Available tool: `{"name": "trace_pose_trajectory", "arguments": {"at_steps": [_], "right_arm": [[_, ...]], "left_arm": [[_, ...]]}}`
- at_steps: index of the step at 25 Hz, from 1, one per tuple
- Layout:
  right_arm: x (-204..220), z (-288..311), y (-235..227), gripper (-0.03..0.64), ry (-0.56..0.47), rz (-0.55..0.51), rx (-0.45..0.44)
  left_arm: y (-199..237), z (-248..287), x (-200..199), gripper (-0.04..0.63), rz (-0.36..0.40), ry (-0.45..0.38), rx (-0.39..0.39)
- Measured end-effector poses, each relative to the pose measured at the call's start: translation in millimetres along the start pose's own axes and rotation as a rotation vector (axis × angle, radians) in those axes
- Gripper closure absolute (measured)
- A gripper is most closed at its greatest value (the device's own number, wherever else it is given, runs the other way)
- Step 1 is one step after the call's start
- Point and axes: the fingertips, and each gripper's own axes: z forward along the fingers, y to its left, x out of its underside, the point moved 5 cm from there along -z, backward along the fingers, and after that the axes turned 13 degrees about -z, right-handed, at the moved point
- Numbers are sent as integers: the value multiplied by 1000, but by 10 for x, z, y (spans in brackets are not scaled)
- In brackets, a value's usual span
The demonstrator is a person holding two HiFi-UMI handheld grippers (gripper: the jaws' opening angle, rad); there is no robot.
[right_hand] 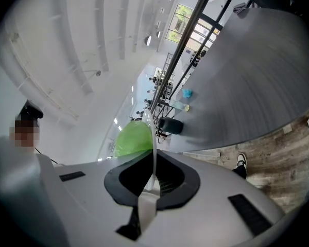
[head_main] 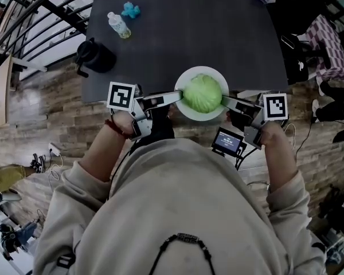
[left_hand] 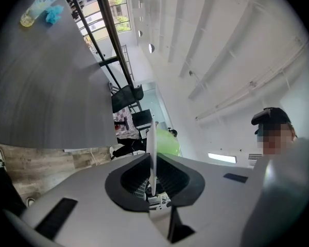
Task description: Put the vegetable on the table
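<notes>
A pale green round cabbage (head_main: 202, 93) lies on a white plate (head_main: 185, 110) held over the near edge of the dark grey table (head_main: 178, 33). My left gripper (head_main: 179, 97) is shut on the plate's left rim and my right gripper (head_main: 224, 101) on its right rim. In the left gripper view the plate (left_hand: 152, 148) shows edge-on as a thin white line between the jaws of the left gripper (left_hand: 152, 161), with the cabbage (left_hand: 168, 142) beyond it. The right gripper view has the same edge-on plate (right_hand: 154, 143) in the right gripper (right_hand: 154, 163), the cabbage (right_hand: 133, 139) to its left.
On the table's far left stand a black jug (head_main: 95, 56), a plastic bottle (head_main: 119, 26) and a small blue object (head_main: 131, 9). A person in checked clothing (head_main: 328, 46) sits at the right. A small screen (head_main: 228, 142) hangs by my right hand. Wooden floor surrounds the table.
</notes>
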Motion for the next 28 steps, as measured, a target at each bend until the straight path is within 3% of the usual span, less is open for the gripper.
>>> {"name": "trace_pose_trajectory", "arguments": {"at_steps": [8, 21, 28], "right_arm": [[-632, 506, -247, 592, -22, 55, 30], [-1385, 1282, -490, 592, -7, 56, 87], [-1600, 1620, -542, 592, -5, 55, 113]], "left_arm": [[3, -237, -881, 558, -33, 75, -18], [158, -716, -1875, 558, -74, 42, 44], [231, -947, -2176, 558, -96, 35, 72]]}}
